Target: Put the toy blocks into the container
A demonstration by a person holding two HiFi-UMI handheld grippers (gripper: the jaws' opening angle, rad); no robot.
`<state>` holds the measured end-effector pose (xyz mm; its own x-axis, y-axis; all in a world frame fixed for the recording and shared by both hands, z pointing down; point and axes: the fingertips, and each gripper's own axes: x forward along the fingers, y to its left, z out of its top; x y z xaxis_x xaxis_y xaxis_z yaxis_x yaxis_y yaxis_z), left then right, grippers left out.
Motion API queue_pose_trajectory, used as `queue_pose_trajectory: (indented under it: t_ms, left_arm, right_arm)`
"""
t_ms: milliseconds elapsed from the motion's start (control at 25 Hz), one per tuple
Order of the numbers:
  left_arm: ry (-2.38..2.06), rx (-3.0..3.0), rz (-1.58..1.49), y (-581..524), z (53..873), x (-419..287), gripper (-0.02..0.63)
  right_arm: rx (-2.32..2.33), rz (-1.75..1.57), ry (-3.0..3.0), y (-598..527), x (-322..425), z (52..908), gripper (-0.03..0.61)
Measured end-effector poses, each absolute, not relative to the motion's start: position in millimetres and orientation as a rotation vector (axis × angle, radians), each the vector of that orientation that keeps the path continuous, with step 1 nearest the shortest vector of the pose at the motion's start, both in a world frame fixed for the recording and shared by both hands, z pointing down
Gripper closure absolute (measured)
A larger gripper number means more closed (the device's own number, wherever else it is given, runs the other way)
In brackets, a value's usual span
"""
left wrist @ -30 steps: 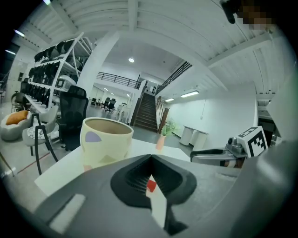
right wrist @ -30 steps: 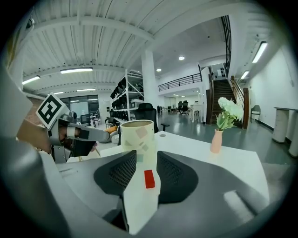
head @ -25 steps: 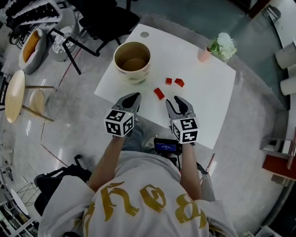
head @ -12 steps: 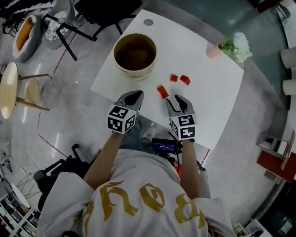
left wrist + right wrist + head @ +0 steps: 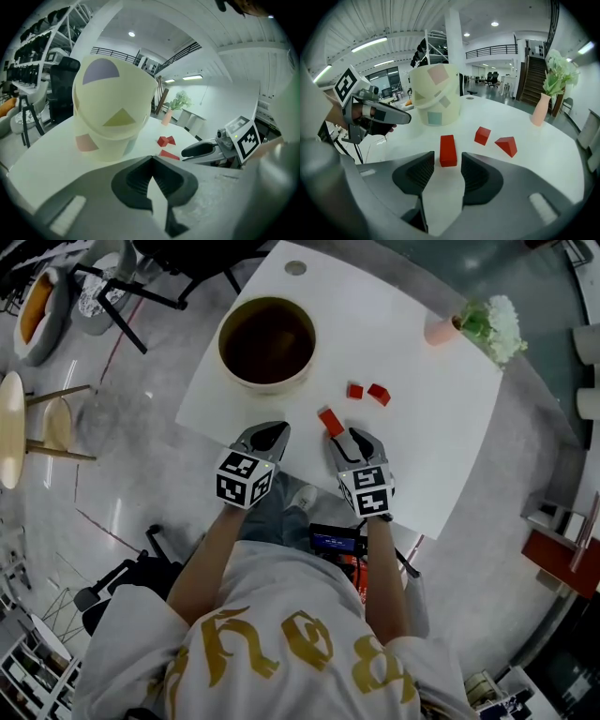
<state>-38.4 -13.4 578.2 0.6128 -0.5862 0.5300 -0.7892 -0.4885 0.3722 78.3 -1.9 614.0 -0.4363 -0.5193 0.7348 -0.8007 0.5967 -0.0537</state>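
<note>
Three red blocks lie on the white table (image 5: 431, 456): a long block (image 5: 330, 422) (image 5: 448, 150), a cube (image 5: 355, 391) (image 5: 482, 135) and a wedge (image 5: 379, 394) (image 5: 506, 146). The cream container (image 5: 267, 341) (image 5: 115, 112) (image 5: 436, 101) stands upright at the far left. My right gripper (image 5: 349, 438) (image 5: 447, 165) is open, with the long block's near end just at the mouth of its jaws, untouched. My left gripper (image 5: 270, 433) (image 5: 151, 159) is shut and empty, low over the table's near edge, in front of the container.
A pink vase (image 5: 439, 330) with a green and white plant (image 5: 494, 322) stands at the table's far right corner. The table's near edge runs under both grippers. Chairs and a round wooden stool (image 5: 11, 427) stand on the floor to the left.
My right gripper has moved forward up to the long red block. The left gripper has stayed about where it was, and the head view has shifted a little.
</note>
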Motion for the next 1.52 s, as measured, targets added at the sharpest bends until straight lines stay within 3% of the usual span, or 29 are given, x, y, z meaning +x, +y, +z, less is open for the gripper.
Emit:
queue_pose_trajectory:
  t_ms: [1000, 1520]
  left_arm:
    - [-1.059, 2.182, 0.46, -15, 603, -60, 0.612]
    - [-1.073, 2.235, 0.346, -19, 578, -64, 0.612]
  right_arm:
    - [1.101, 0.516, -2.095, -19, 61, 645, 0.403]
    - [1.249, 0.687, -2.128, -19, 65, 629, 0.405]
